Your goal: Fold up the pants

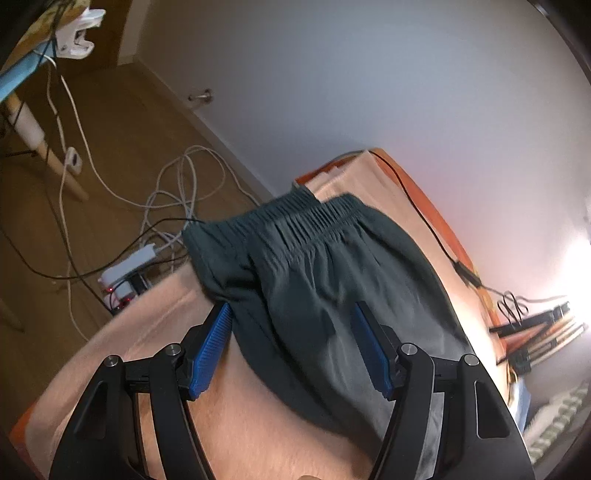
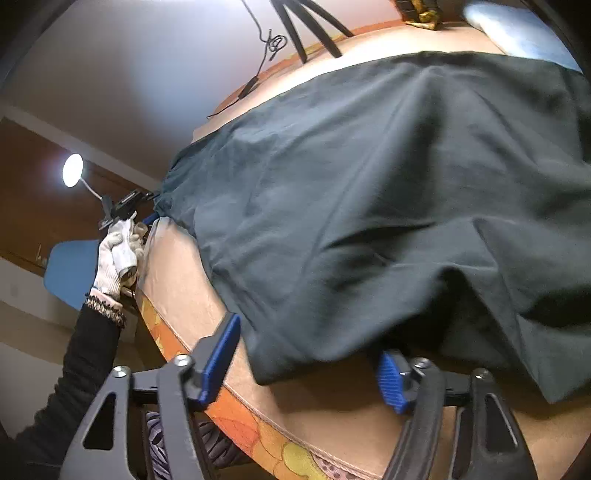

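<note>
Dark green pants lie on a peach blanket spread over a bed, with the gathered elastic waistband at the far end in the left wrist view. My left gripper stands open over the waist end, its blue pads apart with fabric between them and no grip. In the right wrist view the pants fill the frame. My right gripper is open at the near hem, and the cloth partly hides its right pad. A gloved hand holds the left gripper at the far waist corner.
White and black cables and a power strip lie on the wooden floor left of the bed. A black cable runs along the bed's far edge by the wall. Tripod legs stand on the bed, and a lamp shines at left.
</note>
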Available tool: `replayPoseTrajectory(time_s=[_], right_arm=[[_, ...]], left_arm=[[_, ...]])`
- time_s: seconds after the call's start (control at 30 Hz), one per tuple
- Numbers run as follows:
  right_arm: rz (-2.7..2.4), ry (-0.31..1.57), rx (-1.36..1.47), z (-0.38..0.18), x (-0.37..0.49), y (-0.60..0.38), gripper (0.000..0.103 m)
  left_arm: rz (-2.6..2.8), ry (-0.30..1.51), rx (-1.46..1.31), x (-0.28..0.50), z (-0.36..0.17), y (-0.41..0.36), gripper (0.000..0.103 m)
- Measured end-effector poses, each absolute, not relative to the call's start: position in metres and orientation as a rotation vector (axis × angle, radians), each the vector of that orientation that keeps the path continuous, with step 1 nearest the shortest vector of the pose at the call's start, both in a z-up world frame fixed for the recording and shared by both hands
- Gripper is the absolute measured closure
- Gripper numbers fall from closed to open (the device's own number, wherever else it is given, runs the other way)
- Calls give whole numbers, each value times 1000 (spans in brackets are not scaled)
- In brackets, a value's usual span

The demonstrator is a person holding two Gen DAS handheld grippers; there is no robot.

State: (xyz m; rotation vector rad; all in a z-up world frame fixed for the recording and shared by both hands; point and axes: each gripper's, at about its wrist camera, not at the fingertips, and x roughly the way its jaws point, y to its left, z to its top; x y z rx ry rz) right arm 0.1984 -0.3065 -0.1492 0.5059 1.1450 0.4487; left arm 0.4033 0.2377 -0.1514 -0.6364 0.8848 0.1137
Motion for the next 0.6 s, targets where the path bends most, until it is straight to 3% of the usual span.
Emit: replayPoseTrajectory(time_s=[0.1,0.13,0.17,0.2,0.27,0.37,0.4,0.5,0.6], right_arm=[[462,1146,496,-148,202,-302,29],[469,1149,495,-148,203,-300,33],[479,1154,495,-148,205,-297,43],[492,1167,489,-150,206,-293,47],[514,1189,476,-152,208,-288,73],[556,1206,489,-149,207,-286,96],[587,1195,517,-143,207,-289,98],[554,1180,427,-129,205,-296,99],[533,1192,293,-123,201,-300,81]], left_arm=[[176,864,-588,410,-152,233,45],[207,862,-558,411,-153,230,61],[223,862,-543,413,-153,230,75],[231,859,-538,414,-154,230,80],[214,847,-551,413,-154,233,93],[215,819,-504,415,-148,233,95],[216,813,-494,414,-147,233,95],[186,838,-494,416,-149,237,94],[142,876,-506,413,-149,250,73]])
